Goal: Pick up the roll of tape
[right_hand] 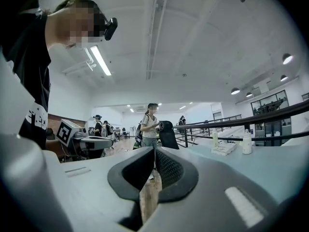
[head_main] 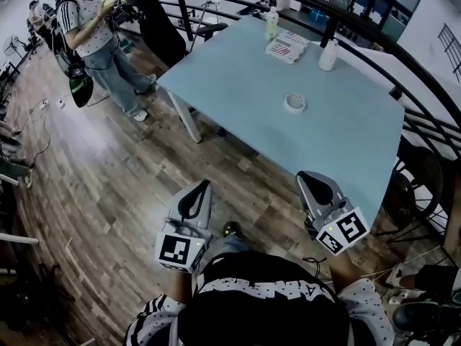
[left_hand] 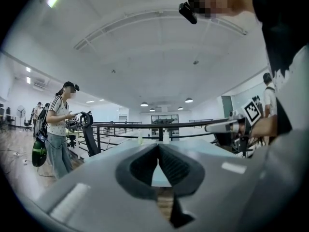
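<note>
Left claw [head_main: 203, 187] and right claw [head_main: 308, 179] both closed, empty, short of the surface [head_main: 230, 85]. Roll of tape [head_main: 294, 103] lies untouched, well apart; reach, opening and grasp not yet done.

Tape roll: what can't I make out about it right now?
Head view: tape roll too small to show its loose end.
Left gripper view: the left gripper itself covers most of the table; no roll visible.
Right gripper view: roll not seen; the right gripper covers the near table.
</note>
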{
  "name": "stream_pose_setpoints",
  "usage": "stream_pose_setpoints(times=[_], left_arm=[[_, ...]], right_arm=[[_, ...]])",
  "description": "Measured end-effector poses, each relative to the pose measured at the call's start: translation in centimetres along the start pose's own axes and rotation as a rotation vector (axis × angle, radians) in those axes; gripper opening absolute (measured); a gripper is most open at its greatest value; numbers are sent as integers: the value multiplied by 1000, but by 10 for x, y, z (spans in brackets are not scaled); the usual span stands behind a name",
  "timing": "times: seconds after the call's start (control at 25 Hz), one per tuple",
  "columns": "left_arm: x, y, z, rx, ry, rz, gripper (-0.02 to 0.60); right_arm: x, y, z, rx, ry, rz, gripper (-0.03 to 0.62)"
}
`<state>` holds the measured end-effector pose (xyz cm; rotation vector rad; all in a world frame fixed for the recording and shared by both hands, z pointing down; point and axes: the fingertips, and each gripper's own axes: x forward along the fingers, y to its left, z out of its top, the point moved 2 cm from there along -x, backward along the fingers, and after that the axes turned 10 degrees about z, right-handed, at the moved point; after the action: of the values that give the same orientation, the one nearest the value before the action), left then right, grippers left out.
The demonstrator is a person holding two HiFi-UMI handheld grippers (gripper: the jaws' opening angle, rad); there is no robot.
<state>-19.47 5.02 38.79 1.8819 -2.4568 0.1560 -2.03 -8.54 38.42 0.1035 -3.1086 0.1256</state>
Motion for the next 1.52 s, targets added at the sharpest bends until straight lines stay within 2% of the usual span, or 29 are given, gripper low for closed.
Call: stream_pose_setpoints(times=[0.28,0.72,0.92,1.04,1.2,1.4,1.52], left_arm=[[39,46,3,12,-15,-22,0],[92,88,5,17,-25,-105,0],[106,99,2,9,-33,-113,0],[115,92,-1,-11,-6,-130,0],[132,88,0,-14,6,-139,0],[169,107,20,11,-2,-96,0],[198,109,18,4,17,-76,0]], right_arm=[[46,-24,3,-2,7,-46,5],[94,-48,-3,26,11,-119,14],[101,-50,-10,35,22,-133,15],[99,-57,-12,38,32,-150,17],[101,-81,-14,49,36,-165,18],[128,-130,-9,36,74,-172,23],[143,-163,-20,50,76,-154,25]])
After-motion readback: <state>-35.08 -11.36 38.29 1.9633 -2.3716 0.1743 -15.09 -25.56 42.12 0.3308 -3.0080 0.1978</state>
